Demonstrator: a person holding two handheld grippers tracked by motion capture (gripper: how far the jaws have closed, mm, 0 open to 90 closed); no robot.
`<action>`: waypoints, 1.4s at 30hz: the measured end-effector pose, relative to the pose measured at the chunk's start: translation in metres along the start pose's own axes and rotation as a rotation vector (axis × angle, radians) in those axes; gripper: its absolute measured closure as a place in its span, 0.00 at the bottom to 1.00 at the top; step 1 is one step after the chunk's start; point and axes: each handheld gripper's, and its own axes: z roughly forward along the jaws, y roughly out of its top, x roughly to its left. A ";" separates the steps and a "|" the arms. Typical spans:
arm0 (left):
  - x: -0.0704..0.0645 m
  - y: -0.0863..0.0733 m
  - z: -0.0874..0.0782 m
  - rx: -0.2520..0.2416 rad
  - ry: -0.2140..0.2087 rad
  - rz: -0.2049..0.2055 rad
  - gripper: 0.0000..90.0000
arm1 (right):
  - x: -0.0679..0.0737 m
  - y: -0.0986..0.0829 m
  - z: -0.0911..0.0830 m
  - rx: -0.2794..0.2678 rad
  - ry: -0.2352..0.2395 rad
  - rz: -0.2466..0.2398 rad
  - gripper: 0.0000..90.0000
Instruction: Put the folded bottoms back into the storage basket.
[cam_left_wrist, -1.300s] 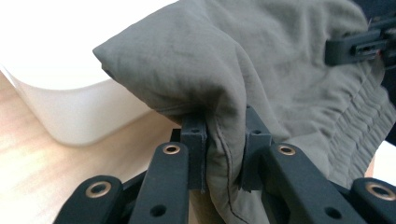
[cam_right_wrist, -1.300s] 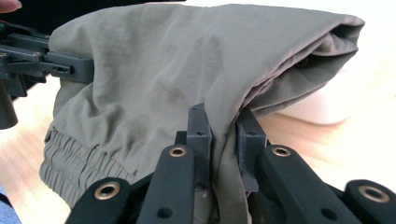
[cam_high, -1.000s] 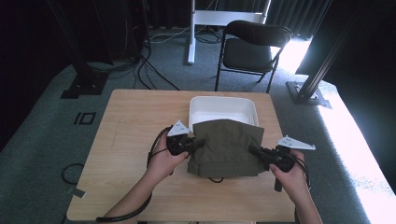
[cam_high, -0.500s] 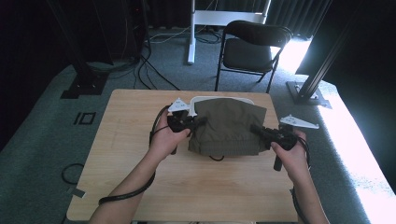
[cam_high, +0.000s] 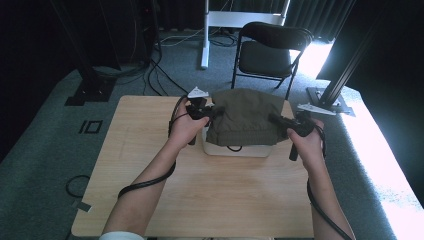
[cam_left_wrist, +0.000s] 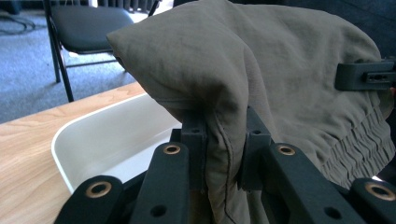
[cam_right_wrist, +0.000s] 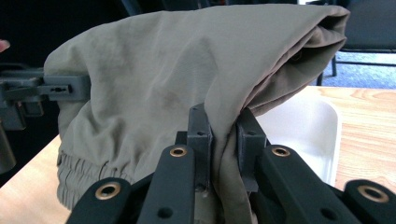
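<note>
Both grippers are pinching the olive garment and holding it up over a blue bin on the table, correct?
Not quite: the bin is white, not blue, as the left gripper view shows. The rest holds: the left gripper and the right gripper each have their fingers clamped on the olive garment, held up over the bin on the table.

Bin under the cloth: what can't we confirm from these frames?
- Inside of the white bin, high view: covered by the olive garment held above it; contents unknown.
- Bin floor, left gripper view: cut off by the left gripper and hanging cloth.
- Bin near wall, right gripper view: behind the right gripper.
- Garment type: bunched; elastic hem visible, rest folded.
</note>
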 end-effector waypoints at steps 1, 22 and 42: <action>0.000 0.000 0.000 0.000 0.000 0.000 0.87 | 0.000 0.000 0.000 0.000 0.000 0.000 0.89; 0.040 -0.026 0.073 0.159 0.098 -0.084 0.87 | -0.048 -0.037 0.078 0.119 -0.097 0.111 0.89; 0.042 -0.048 0.102 0.313 0.200 -0.049 0.86 | -0.046 -0.056 0.115 0.277 -0.217 0.043 0.87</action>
